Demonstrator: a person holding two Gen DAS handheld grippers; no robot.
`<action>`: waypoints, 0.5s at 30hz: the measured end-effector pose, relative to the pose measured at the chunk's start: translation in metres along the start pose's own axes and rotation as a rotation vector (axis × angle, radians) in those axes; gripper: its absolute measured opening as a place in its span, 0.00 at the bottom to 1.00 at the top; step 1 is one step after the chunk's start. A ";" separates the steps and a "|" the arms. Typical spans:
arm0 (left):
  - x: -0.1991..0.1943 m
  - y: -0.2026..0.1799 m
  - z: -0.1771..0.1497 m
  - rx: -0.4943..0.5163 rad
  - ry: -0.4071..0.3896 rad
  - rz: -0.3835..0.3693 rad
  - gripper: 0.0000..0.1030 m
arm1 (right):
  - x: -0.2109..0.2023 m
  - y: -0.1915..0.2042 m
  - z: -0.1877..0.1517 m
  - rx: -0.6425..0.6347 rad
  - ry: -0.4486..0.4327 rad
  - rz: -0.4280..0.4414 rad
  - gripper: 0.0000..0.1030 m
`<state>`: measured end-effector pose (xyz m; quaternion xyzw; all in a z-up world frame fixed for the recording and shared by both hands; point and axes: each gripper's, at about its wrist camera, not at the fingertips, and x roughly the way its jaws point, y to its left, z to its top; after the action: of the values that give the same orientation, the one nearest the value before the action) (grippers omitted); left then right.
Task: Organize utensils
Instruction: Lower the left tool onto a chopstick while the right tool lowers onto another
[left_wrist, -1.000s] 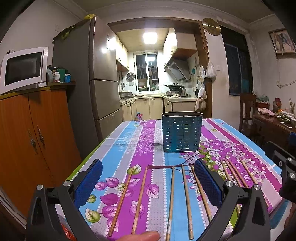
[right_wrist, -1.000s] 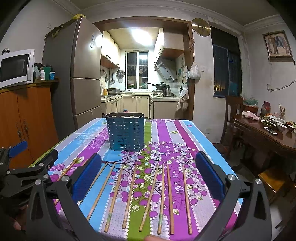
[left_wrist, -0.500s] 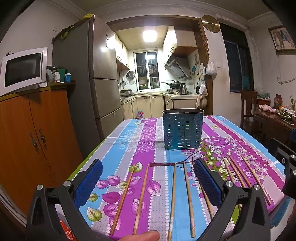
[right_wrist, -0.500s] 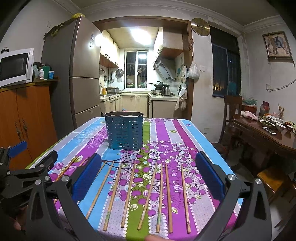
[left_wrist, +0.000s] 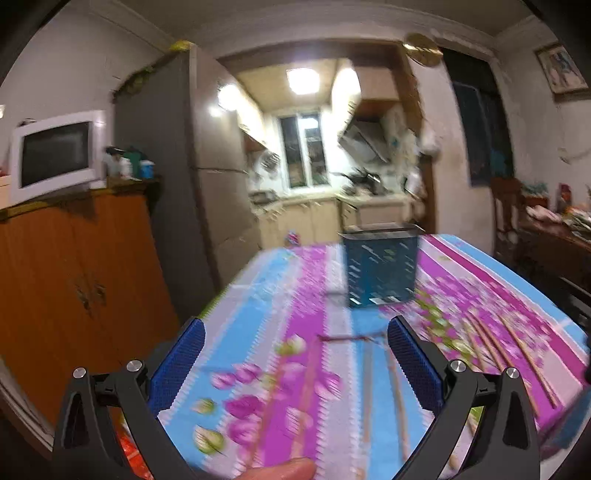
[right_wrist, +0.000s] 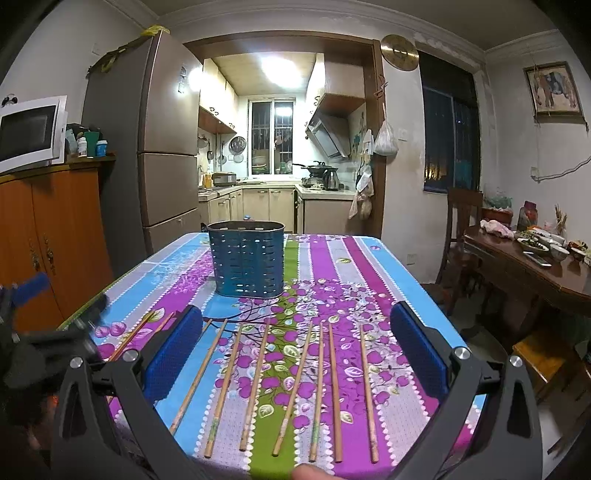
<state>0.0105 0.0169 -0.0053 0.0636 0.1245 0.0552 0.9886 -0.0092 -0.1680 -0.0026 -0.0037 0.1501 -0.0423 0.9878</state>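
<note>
Both grippers — left gripper (left_wrist: 295, 354) and right gripper (right_wrist: 295, 343) — hang wide and empty above the chopsticks (right_wrist: 258, 384) laid out in a row, ready for picking, short of the blue holder (right_wrist: 246, 258).

Seven bamboo chopsticks (right_wrist: 255, 387) are counted in full view, with at least two more partly hidden at the left; one blue perforated utensil holder (right_wrist: 246, 266) is counted
</note>
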 end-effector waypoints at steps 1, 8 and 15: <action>0.001 0.010 0.002 -0.008 -0.015 0.016 0.96 | -0.001 -0.002 0.000 0.000 -0.005 -0.010 0.95; 0.013 0.080 0.001 0.079 0.007 0.077 0.96 | -0.002 -0.032 0.003 0.020 -0.007 -0.088 0.95; 0.003 0.114 -0.040 0.083 0.118 -0.036 0.96 | 0.008 -0.056 -0.025 0.006 0.103 -0.054 0.95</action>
<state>-0.0076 0.1342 -0.0282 0.0987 0.1859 0.0360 0.9769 -0.0135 -0.2244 -0.0273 -0.0028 0.2006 -0.0696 0.9772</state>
